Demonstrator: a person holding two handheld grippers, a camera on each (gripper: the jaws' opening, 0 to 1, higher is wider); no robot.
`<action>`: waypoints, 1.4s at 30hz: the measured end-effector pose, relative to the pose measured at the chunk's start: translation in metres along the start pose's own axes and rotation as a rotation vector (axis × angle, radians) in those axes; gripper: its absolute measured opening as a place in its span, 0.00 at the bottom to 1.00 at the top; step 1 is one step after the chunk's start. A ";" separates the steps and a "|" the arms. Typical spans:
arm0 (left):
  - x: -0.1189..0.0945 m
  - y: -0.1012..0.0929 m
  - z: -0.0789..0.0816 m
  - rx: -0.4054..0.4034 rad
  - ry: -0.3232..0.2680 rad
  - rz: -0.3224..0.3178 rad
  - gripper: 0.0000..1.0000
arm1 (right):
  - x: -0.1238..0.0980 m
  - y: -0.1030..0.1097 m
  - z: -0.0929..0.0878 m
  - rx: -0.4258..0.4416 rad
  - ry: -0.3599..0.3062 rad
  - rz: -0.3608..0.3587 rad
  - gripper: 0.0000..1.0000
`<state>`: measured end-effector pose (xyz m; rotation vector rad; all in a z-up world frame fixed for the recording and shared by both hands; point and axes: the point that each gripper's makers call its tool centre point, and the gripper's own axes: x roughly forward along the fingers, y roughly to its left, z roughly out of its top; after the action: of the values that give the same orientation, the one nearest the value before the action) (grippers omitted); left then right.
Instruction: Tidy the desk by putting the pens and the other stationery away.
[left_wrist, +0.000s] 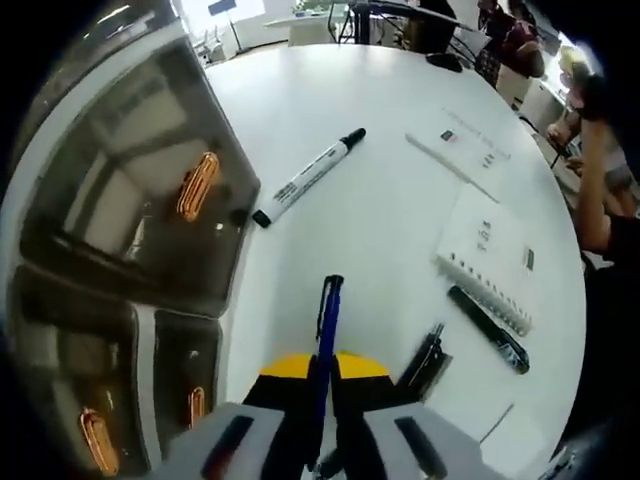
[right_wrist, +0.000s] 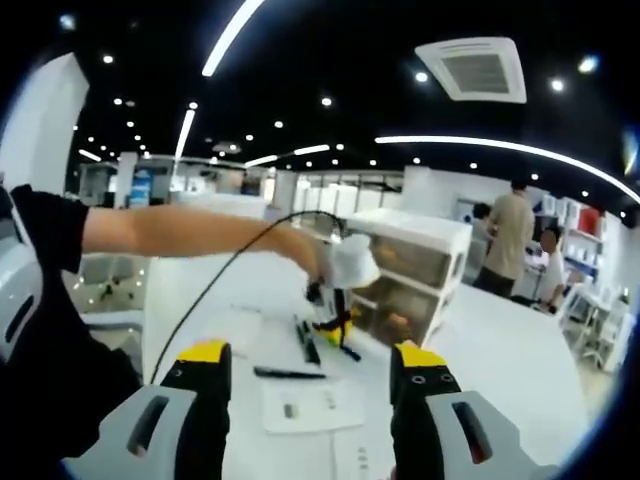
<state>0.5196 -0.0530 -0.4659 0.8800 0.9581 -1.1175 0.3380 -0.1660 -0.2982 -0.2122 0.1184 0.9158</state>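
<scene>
Slim blue pen (left_wrist: 327, 330) in left gripper (left_wrist: 322, 372)

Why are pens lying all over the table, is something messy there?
Yes, a bit. A white marker and two black pens lie loose at different angles on the table, outside the clear organizer. The left gripper holds a blue pen.

open-plan room with a dark ceiling and bright strip lights

in the right gripper view the black ceiling (right_wrist: 330, 60) carries long curved light strips (right_wrist: 500, 150), small spot lights and a square air vent (right_wrist: 478, 70); far off stand white partitions and people (right_wrist: 513, 235) near white desks. in the left gripper view the round white surface (left_wrist: 390, 200) runs to the far side, where dark chairs (left_wrist: 400, 20) stand.
</scene>
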 end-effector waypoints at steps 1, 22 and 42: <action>0.000 0.001 0.000 -0.003 0.002 0.005 0.06 | 0.000 0.000 0.000 -0.001 0.000 0.000 0.61; -0.030 -0.003 0.013 0.091 -0.062 0.079 0.05 | 0.000 0.001 0.000 -0.002 0.003 -0.002 0.61; -0.004 -0.038 0.002 0.200 0.038 -0.048 0.06 | 0.000 0.001 0.000 0.000 0.001 -0.002 0.61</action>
<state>0.4821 -0.0618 -0.4654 1.0484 0.9132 -1.2570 0.3374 -0.1654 -0.2988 -0.2129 0.1190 0.9139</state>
